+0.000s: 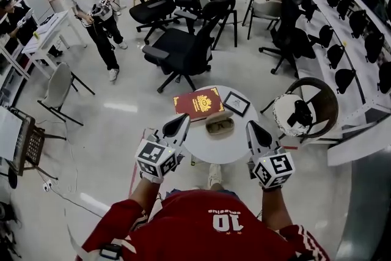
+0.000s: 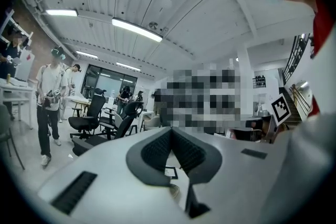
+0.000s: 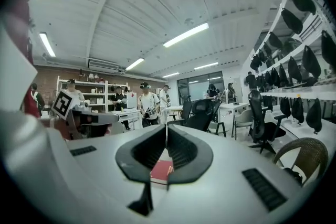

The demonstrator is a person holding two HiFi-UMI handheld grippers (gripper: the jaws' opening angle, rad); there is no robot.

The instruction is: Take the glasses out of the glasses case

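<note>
On the round white table (image 1: 211,151), in the head view, the glasses case (image 1: 219,124) lies between the left gripper (image 1: 182,119) and the right gripper (image 1: 252,126), near a red book (image 1: 198,103) and a small frame (image 1: 236,103). It looks like a light, rigid, smooth shell. I would steady its base and lift the lid's edge, since the glasses inside are likely fragile. Whether the lid is open is hard to tell, and no glasses show.

Left gripper view: the jaws are pressed together and empty, with the case hardly visible.

Right gripper view: the jaws are likewise closed on nothing, with only the book showing below them.

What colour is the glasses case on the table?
The glasses case is dull olive-beige; the head view shows it best.
</note>
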